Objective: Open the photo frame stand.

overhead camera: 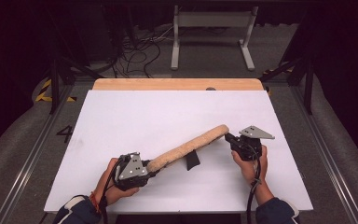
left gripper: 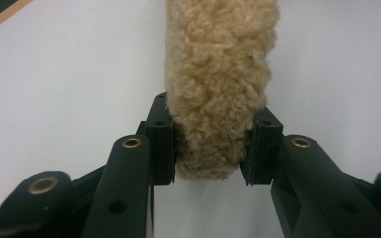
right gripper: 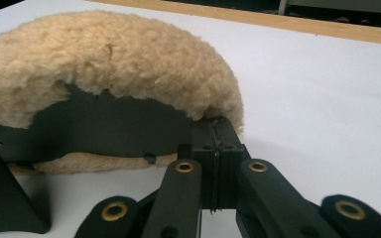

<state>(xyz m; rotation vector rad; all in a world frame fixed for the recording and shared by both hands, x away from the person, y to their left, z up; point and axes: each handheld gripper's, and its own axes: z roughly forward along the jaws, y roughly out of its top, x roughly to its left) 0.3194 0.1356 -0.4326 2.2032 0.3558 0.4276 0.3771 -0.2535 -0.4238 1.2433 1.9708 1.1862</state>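
Stretched between the two pairs of tongs above the white bench (overhead camera: pixel 121 112): a long fleece pad (overhead camera: pixel 189 147), long axis running straight from one to the other. Left tongs (overhead camera: pixel 150 168) clamped on the near fluffy end (left gripper: pixel 217 99). Right tongs (overhead camera: pixel 228 138) pinched fully shut on the thin dark edge (right gripper: pixel 129 131) at the far end. Neither hand nearer; black flap (overhead camera: pixel 192 159) hanging below mid-length.

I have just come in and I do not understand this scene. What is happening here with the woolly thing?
A person holds a long beige fleece-covered pad above the white table, one hand-held gripper at each end. The left hand-held gripper squeezes the fluffy end between its jaws. The right hand-held gripper is shut on the black strap at the other end. A black piece hangs below the middle.
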